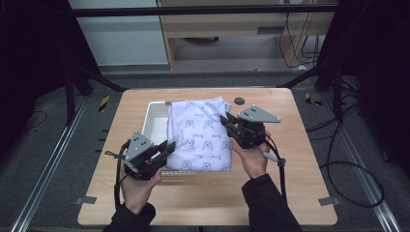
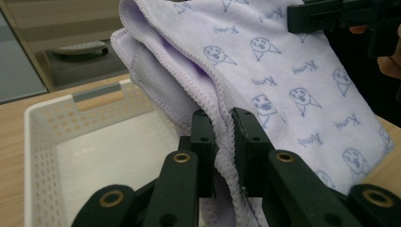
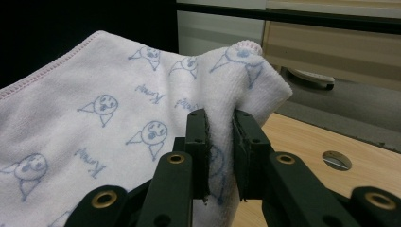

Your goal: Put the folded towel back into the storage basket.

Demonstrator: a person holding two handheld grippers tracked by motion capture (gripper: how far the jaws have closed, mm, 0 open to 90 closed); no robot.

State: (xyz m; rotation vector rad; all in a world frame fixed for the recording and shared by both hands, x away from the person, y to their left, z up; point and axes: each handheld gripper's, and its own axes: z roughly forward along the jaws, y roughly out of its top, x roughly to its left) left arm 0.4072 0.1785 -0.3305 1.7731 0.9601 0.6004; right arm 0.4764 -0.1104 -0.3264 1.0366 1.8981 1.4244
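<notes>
- A white perforated basket (image 1: 155, 121) is sitting on the wooden table (image 1: 290, 159); its floor is lying bare in the left gripper view.
- A folded lilac towel (image 1: 203, 135) printed with small faces is hanging over the basket's right part, held up at two edges.
- The left gripper (image 1: 166, 148) is clamping the towel's near left edge between its jaws.
- The right gripper (image 1: 226, 120) is pinching the towel's right edge, jaws pressed tight on the cloth.

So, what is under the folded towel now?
Under the towel is the white basket; its bare floor shows at the left. The part beneath the cloth is covered, so anything lying there cannot be seen.
</notes>
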